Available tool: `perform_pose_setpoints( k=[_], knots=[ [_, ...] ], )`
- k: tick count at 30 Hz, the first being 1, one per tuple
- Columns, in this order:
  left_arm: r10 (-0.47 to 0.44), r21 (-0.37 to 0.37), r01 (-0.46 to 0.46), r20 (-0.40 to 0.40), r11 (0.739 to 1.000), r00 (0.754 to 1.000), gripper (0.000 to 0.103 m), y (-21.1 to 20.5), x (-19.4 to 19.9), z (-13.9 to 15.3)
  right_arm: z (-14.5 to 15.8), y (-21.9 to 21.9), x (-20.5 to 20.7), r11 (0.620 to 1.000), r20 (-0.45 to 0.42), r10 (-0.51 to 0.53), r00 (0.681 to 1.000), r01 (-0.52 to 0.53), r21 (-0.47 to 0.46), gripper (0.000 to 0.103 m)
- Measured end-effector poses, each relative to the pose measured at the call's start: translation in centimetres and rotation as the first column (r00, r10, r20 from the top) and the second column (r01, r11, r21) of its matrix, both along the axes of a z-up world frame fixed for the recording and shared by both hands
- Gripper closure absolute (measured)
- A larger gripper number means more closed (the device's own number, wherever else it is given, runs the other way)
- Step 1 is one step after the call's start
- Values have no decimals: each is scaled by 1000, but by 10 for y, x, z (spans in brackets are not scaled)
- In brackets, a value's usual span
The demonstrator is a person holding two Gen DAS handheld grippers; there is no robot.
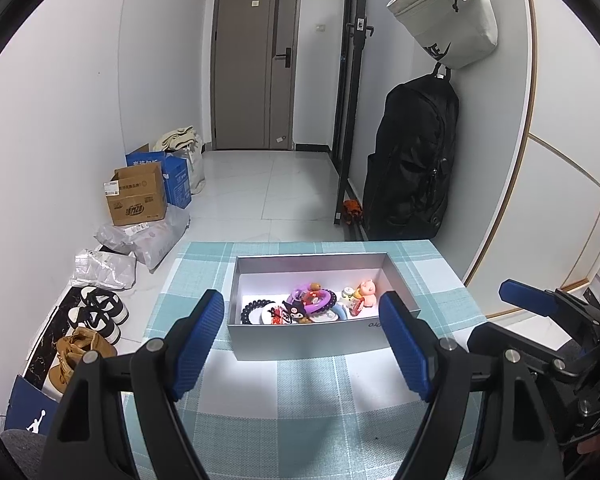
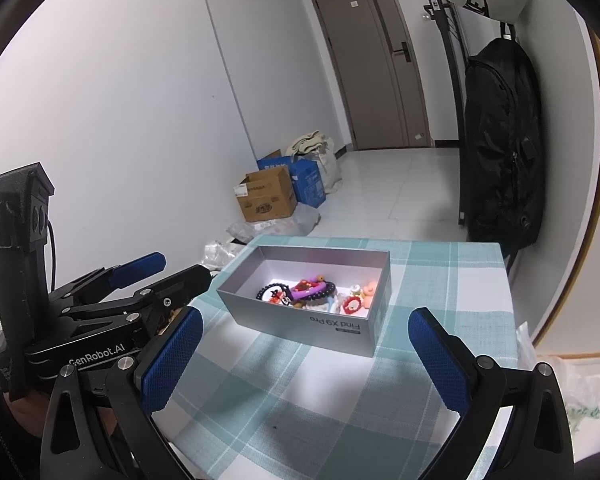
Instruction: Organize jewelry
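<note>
A grey open box (image 1: 300, 342) (image 2: 324, 330) stands on the teal checked tablecloth (image 1: 260, 420) (image 2: 300, 392). Inside lie a black bead bracelet (image 1: 256, 307) (image 2: 265, 290), a purple ring toy (image 1: 320, 300) (image 2: 308, 290), a pink pig charm (image 1: 367, 290) (image 2: 369, 291) and other trinkets. My left gripper (image 1: 302, 344) is open and empty, just in front of the box; it also shows in the right wrist view (image 2: 168, 270). My right gripper (image 2: 306, 360) is open and empty, in front of the box; one finger shows at the right of the left wrist view (image 1: 528, 298).
The table is small, with its far edge just behind the box. Cardboard boxes (image 1: 138, 198) (image 2: 266, 198), plastic bags and shoes (image 1: 96, 312) lie on the floor at the left. A black backpack (image 1: 412, 160) (image 2: 500, 140) hangs on the right wall. A door (image 1: 256, 60) is at the back.
</note>
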State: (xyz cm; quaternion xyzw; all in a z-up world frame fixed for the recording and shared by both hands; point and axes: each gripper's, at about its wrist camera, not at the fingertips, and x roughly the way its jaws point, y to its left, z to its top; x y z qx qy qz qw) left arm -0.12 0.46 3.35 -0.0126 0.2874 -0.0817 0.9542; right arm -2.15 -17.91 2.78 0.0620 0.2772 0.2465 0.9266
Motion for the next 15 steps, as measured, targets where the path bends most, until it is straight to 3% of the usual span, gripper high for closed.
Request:
perform_pose_setpoints(
  k=[15],
  knots=[
    [-6, -14, 6, -3, 1000, 1000, 27, 2, 1, 0, -1, 0, 1, 1000, 0, -2, 1000, 2, -3, 0]
  ],
)
